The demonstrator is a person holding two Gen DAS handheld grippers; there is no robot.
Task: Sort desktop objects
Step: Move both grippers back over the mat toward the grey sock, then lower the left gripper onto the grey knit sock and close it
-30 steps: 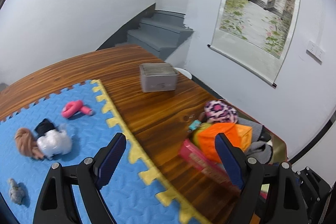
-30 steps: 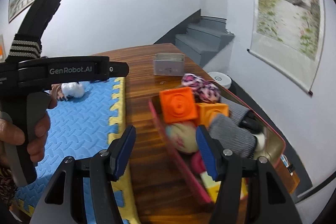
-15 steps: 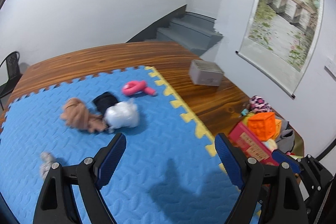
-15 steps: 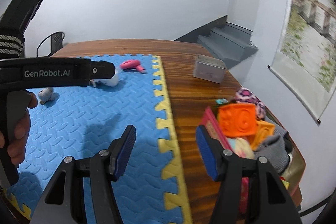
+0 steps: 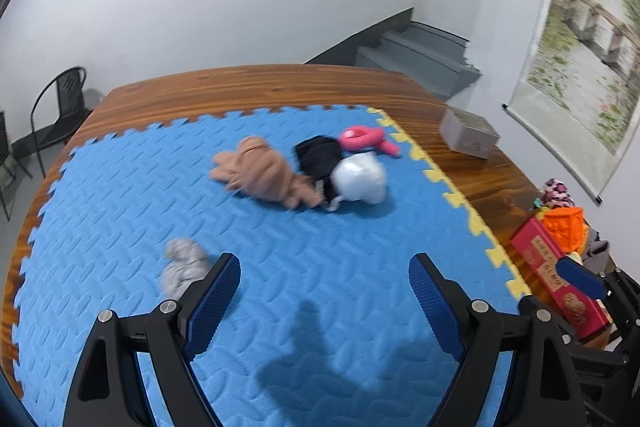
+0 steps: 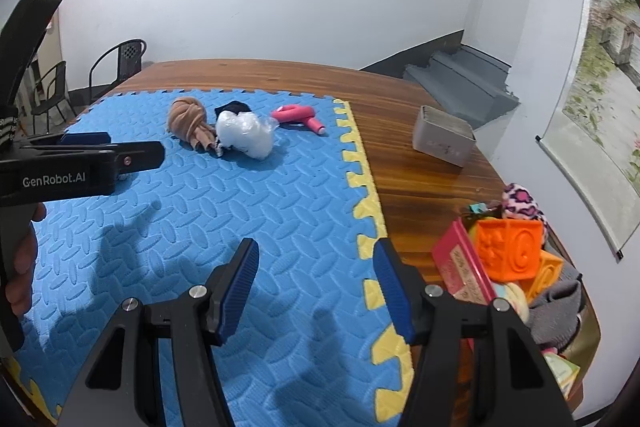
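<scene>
Both units empty, angled down over the blue foam mat (image 5: 120, 187). Left hand-held gripper (image 5: 324, 291) has its jaws spread wide, nothing between them; right hand-held gripper (image 6: 316, 275) stands part-open, also bare. Probably poised for a fresh pick.

Nearest loose item: grey wad (image 5: 182, 263), just beside the left blue pad. Farther out, clustered and touching: tan cloth (image 5: 260, 173), black item (image 5: 316, 155), white bag (image 5: 360, 179); pink toy (image 5: 366, 139) just beyond.

Red bin (image 6: 460, 267) at the desk (image 6: 420, 179) edge already holds the orange block (image 6: 508, 247), so it is likely the destination.
</scene>
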